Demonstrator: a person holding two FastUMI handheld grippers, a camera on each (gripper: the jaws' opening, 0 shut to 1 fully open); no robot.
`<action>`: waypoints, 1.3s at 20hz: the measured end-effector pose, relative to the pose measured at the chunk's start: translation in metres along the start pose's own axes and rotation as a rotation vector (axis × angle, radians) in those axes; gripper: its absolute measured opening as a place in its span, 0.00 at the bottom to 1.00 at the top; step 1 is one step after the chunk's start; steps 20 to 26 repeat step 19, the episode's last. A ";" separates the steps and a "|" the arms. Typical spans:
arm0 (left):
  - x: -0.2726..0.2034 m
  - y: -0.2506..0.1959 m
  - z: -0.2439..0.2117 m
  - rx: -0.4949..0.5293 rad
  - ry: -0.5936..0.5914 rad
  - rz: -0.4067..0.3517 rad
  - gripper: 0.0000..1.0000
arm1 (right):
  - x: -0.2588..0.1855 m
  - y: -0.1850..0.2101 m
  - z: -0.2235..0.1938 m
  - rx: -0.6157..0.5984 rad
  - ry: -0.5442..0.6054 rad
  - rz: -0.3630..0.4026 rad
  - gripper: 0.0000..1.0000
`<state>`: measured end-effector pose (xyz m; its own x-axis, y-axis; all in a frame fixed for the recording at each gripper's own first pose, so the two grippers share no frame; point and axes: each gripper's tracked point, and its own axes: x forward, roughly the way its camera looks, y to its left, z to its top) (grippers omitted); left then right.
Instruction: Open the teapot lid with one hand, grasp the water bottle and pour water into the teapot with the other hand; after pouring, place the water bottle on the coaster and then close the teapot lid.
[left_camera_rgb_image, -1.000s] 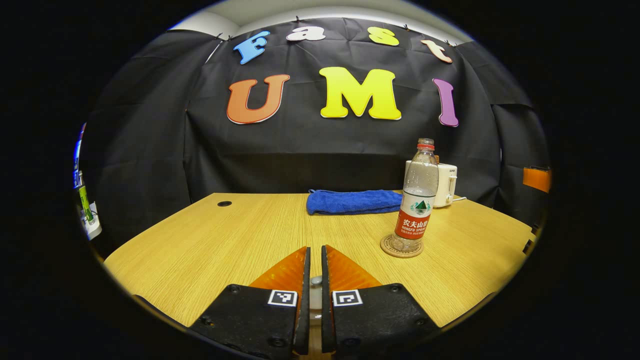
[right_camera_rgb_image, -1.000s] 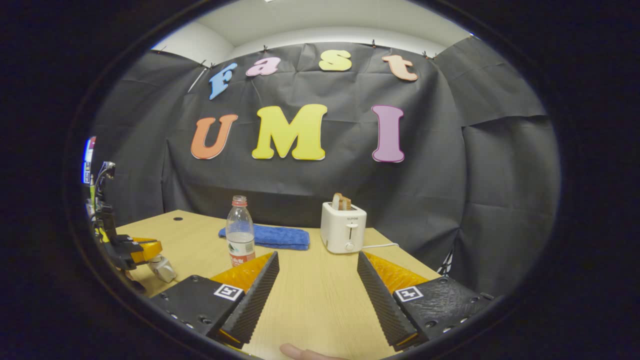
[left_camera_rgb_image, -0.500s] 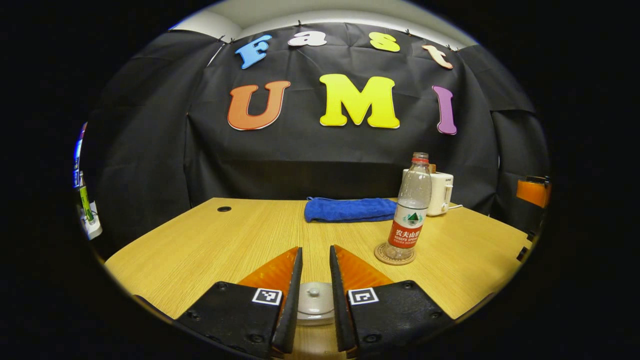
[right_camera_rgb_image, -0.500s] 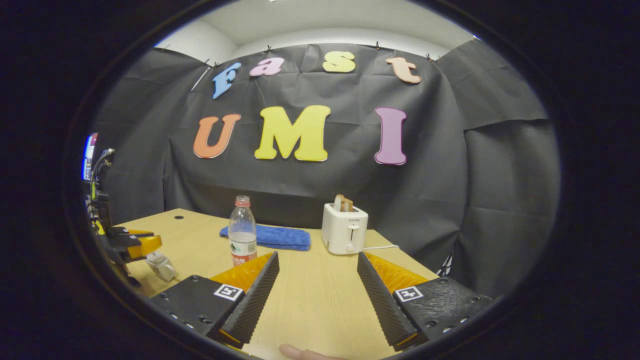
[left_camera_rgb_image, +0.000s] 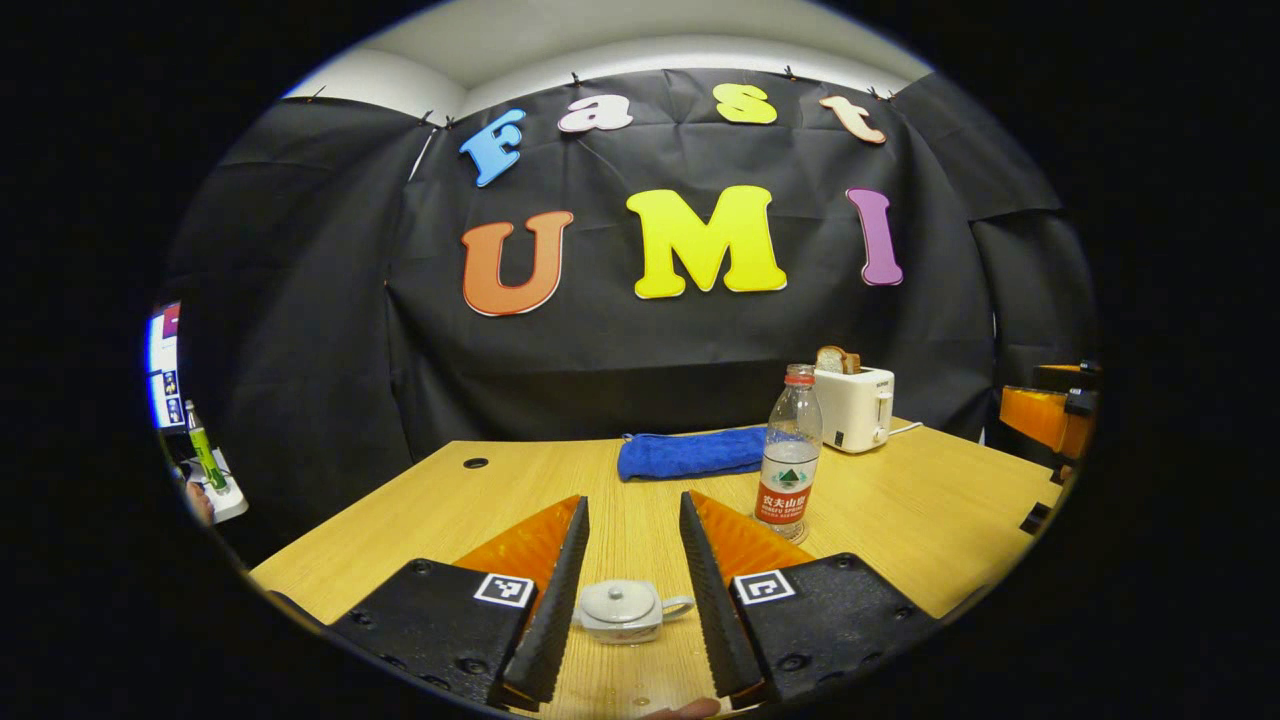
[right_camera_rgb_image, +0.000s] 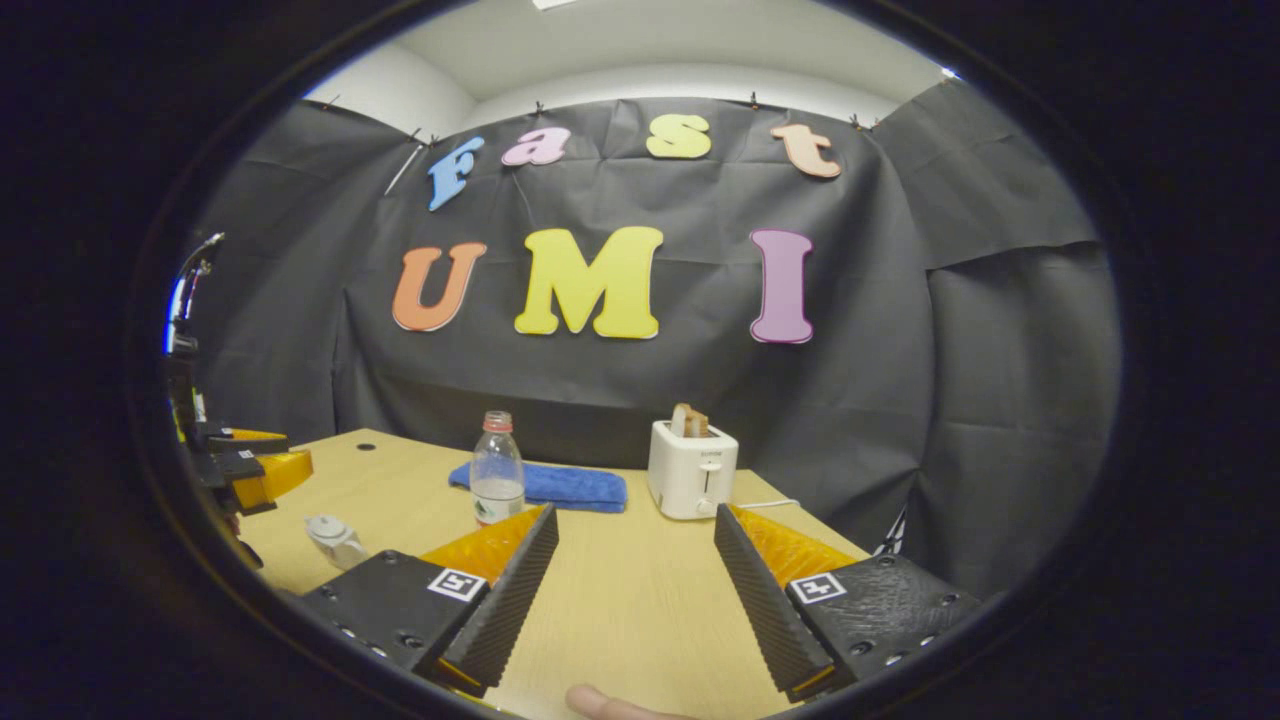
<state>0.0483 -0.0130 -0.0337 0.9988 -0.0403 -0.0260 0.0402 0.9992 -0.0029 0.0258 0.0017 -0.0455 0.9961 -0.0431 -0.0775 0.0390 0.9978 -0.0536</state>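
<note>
Since a second ago the left gripper has let go of the lid knob, spread its fingers apart and drawn back and up, so the white teapot with its lid on now sits clear between them on the table.

Judging by that, the lid is back in place and what remains is a clean retreat: lift straight away from the teapot, keeping both fingers off its handle on the right side, so nothing nudges the lid loose.

Further right, the water bottle stands upright, its base hidden behind the left gripper's finger, so the coaster cannot be confirmed. Behind it lie a blue towel and a toaster near the back edge.

The right gripper hangs wide open over bare wood well right of the teapot, holding nothing. Open table lies ahead of it; the near edge is close beneath both grippers.
</note>
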 end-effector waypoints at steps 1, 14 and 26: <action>-0.005 -0.001 0.007 -0.005 -0.006 -0.001 0.62 | -0.004 -0.001 0.004 0.004 -0.008 0.002 0.96; -0.060 0.030 0.046 -0.054 -0.030 0.064 0.97 | -0.050 0.008 0.035 -0.056 -0.060 0.001 0.94; -0.068 0.028 0.052 -0.043 -0.049 0.045 0.97 | -0.051 0.009 0.033 -0.035 -0.045 0.010 0.96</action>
